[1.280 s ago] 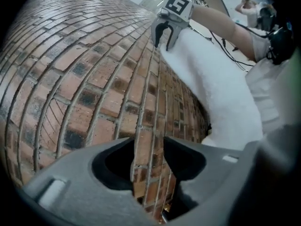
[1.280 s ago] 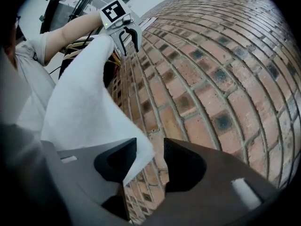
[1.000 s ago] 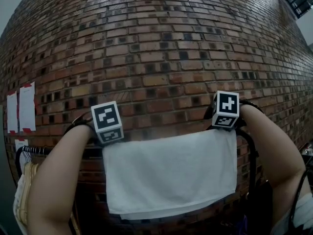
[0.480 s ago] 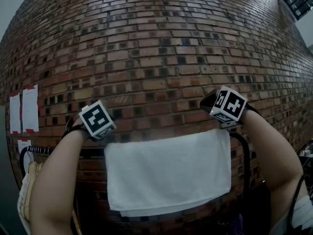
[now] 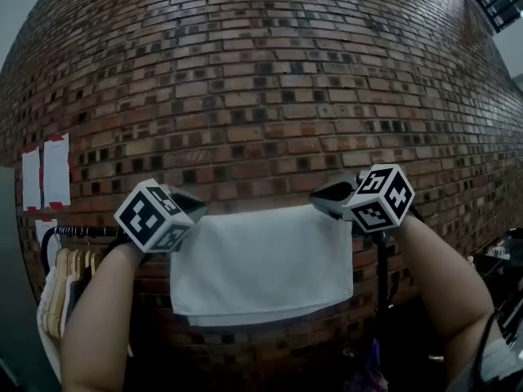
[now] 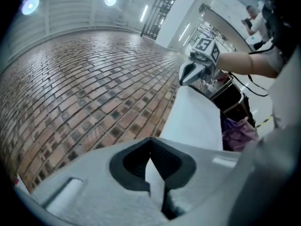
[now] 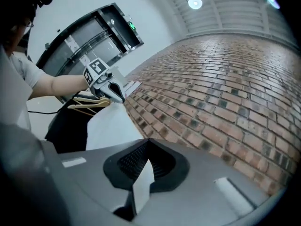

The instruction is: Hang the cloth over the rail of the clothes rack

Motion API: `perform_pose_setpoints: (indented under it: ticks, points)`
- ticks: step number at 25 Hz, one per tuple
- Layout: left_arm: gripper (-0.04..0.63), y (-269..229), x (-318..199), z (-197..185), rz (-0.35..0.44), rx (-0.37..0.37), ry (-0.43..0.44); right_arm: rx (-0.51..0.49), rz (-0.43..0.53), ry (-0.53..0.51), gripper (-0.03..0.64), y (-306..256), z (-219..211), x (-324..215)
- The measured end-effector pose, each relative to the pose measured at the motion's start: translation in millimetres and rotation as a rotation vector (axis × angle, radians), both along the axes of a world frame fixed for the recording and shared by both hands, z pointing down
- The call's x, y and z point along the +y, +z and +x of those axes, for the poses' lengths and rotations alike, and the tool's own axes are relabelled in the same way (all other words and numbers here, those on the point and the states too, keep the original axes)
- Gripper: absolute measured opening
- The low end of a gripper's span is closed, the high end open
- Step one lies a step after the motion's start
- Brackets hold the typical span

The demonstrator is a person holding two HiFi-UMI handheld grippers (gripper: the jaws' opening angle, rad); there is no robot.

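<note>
The white cloth (image 5: 261,260) hangs folded over the black rail (image 5: 82,231) of the clothes rack, in front of a brick wall. My left gripper (image 5: 196,207) is shut, with its tips at the cloth's top left corner. My right gripper (image 5: 320,198) is shut at the top right corner, and the two point toward each other. In the left gripper view the cloth (image 6: 197,117) runs ahead to the right gripper (image 6: 190,72). In the right gripper view the cloth (image 7: 108,126) runs to the left gripper (image 7: 113,91). A pale sliver shows between each pair of closed jaws. I cannot tell if it is cloth.
Wooden hangers (image 5: 65,284) with garments hang at the rail's left end. The rack's black post (image 5: 380,276) drops at the right. Paper sheets (image 5: 49,170) are taped to the brick wall (image 5: 261,80). Dark bags sit low by the rack in the left gripper view.
Both grippers have lifted off the cloth's top edge, turned inward toward each other and gone from open to shut. The cloth stays draped on the rail.
</note>
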State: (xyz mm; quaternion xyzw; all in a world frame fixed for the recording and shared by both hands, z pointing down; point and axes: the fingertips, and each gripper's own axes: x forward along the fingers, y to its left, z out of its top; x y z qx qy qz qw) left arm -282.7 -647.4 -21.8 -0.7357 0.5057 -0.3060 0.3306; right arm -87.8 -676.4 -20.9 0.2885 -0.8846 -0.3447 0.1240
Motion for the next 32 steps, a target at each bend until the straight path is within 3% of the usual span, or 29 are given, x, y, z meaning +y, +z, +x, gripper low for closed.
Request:
perform_pose_setpoints:
  ticks: [5, 10, 14, 22, 25, 32]
  points:
    - [0.002, 81, 45, 50, -0.071, 0.169, 0.112, -0.028, -0.151, -0.106, 0.002, 90, 18, 52]
    - [0.002, 187, 113, 120, -0.224, 0.344, 0.279, -0.096, -0.364, -0.206, 0.002, 201, 40, 117]
    - [0.002, 250, 166, 168, -0.309, 0.425, 0.355, -0.074, -0.496, -0.273, 0.002, 277, 55, 176]
    - [0.002, 334, 262, 215, -0.38, 0.526, 0.382, -0.12, -0.663, -0.428, 0.002, 364, 68, 300]
    - [0.002, 353, 293, 223, -0.394, 0.529, 0.38, -0.142, -0.704, -0.449, 0.002, 384, 62, 338]
    - [0.002, 388, 397, 216, -0.454, 0.639, 0.398, -0.168, -0.742, -0.454, 0.002, 415, 41, 442]
